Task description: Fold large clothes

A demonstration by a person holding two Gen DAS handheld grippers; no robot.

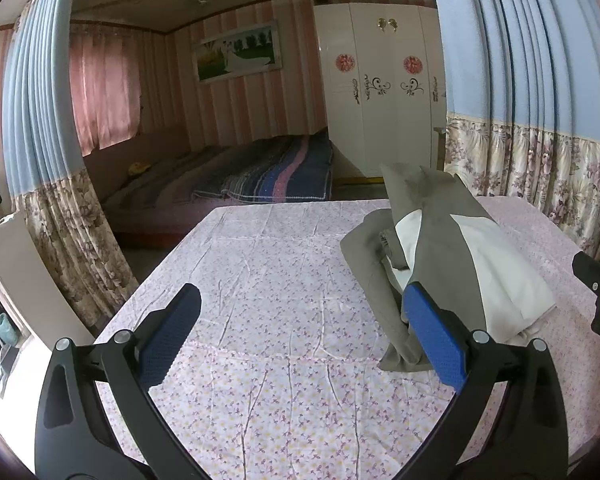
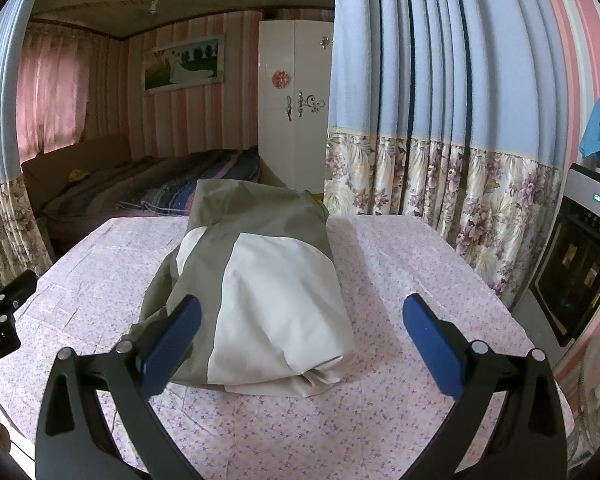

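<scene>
The garment (image 2: 256, 284), grey and white, lies bundled on the tabletop (image 2: 400, 264), long axis running away from both grippers. It sits straight ahead of the right gripper (image 2: 300, 340), nearer than the left gripper (image 1: 300, 332), which has it off to the right. Both gape wide, empty. Folded layers underneath stay hidden.
</scene>
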